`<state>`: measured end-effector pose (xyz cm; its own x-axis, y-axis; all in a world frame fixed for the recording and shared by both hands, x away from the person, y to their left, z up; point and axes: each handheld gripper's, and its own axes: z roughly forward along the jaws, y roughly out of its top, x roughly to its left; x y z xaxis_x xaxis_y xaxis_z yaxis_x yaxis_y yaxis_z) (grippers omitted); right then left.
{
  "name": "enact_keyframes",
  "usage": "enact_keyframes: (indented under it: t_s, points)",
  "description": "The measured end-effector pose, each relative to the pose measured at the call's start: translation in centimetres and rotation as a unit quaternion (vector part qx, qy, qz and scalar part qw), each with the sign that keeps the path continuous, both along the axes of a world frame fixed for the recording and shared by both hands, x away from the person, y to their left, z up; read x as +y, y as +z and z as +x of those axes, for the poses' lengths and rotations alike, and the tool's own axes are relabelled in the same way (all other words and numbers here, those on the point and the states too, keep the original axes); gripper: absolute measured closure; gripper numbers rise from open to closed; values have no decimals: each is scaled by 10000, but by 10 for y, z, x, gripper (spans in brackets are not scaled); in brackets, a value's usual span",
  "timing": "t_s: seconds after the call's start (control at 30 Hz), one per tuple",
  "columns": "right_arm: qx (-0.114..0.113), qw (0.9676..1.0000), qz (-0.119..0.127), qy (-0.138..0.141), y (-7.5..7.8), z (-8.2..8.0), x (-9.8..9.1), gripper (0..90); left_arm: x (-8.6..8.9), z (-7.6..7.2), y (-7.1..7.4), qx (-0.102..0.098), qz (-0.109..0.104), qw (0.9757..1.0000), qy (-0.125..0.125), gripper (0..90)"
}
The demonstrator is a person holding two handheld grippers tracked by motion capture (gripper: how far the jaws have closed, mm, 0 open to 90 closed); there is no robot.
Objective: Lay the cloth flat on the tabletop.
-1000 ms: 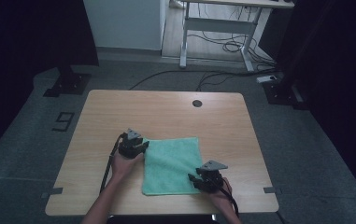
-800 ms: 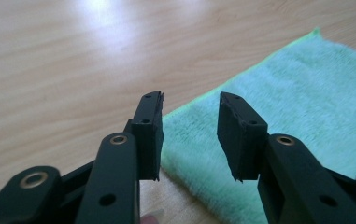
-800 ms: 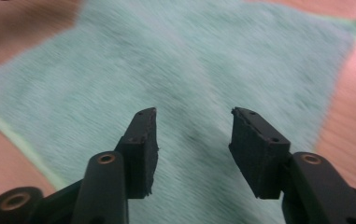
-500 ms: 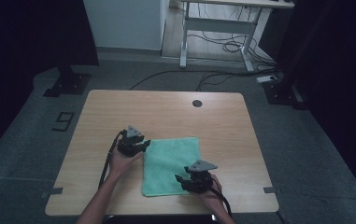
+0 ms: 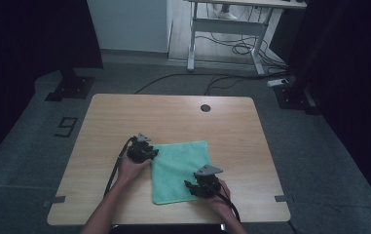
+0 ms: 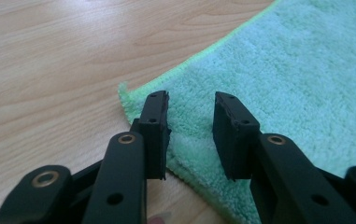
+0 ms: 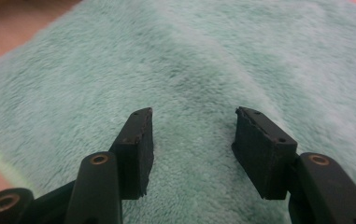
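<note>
Towel (image 5: 182,170) lies flat on the desk (image 5: 173,117), near the person's edge, spread as if ready for folding. Left claw (image 6: 190,133) sits at its far-left corner, jaws parted astride the hem and just closing further, pads not yet pressing — placed to pinch that corner. Right claw (image 7: 192,149) hovers over the pile by the near-right part, jaws apart, gripping nothing. Bare wood beyond the far hem and on both sides leaves room to swing cloth over.
</note>
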<state>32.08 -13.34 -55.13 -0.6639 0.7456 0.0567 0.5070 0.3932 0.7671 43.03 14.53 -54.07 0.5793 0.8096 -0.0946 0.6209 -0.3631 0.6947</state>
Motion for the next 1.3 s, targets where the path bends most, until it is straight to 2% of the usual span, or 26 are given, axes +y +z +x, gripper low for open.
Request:
enact_keyframes:
  t_s: [0.07, 0.13, 0.27, 0.4, 0.43, 0.57, 0.67, 0.7, 0.77, 0.8, 0.87, 0.9, 0.93, 1.03, 1.13, 1.17, 1.23, 1.3]
  points:
    - [61, 9999, 8, -110, 2, 2, -3, 450, -2, 0, 1, 20, 29, 10000, 0, 646]
    - [-24, 9999, 120, -40, 6, -3, 1, 454, -2, 0, 0, 8, 30, 10000, -6, 640]
    - [-161, 9975, 395, 566, 20, -23, 27, 462, -1, 0, 0, 6, -16, 10000, 22, 640]
    - [-133, 9919, 543, 1137, 27, -36, 55, 464, -1, 0, 0, 20, -30, 10000, 28, 641]
    - [-101, 9898, 532, 1318, 27, -39, 67, 464, -1, 0, 0, 20, -30, 10000, 26, 642]
    - [22, 9865, 354, 1601, 21, -46, 89, 472, -1, 0, -1, 13, -64, 10000, 46, 642]
    - [-46, 9877, -133, 1557, 11, -51, 99, 494, -1, -1, -1, -2, -32, 10000, 39, 641]
    - [-59, 9881, -203, 1521, 9, -52, 100, 506, -2, -1, -1, -14, -22, 10000, 46, 640]
    - [-82, 9887, -308, 1465, 6, -53, 100, 564, -2, -1, -1, -24, -12, 10000, 55, 641]
    - [-151, 9890, -373, 1420, 5, -53, 100, 614, -2, -1, -1, -22, -15, 10000, 56, 641]
    - [-122, 9902, -329, 1355, 5, -52, 97, 742, -2, -1, -1, -14, -21, 10000, 51, 641]
    - [-56, 9907, -232, 1337, 5, -50, 94, 806, -2, -1, -1, -10, -22, 10000, 50, 641]
    - [44, 9906, -18, 1368, 6, -48, 90, 844, -1, 0, 0, 0, -25, 10000, 46, 641]
    - [99, 9903, 571, 1264, 14, -43, 72, 867, -1, 0, 0, 36, -49, 10000, 36, 639]
    - [63, 9890, 930, 1152, 27, -41, 52, 865, -1, 1, 0, 54, -56, 10000, 39, 638]
    - [38, 9888, 1007, 1100, 30, -41, 45, 864, -1, 1, 0, 56, -51, 10000, 40, 638]
    - [5, 9900, 994, 1002, 33, -40, 36, 863, -2, 1, 0, 53, -49, 10000, 51, 635]
    - [93, 9900, 1029, 956, 31, -38, 27, 857, -2, 1, 0, 52, -41, 10000, 56, 632]
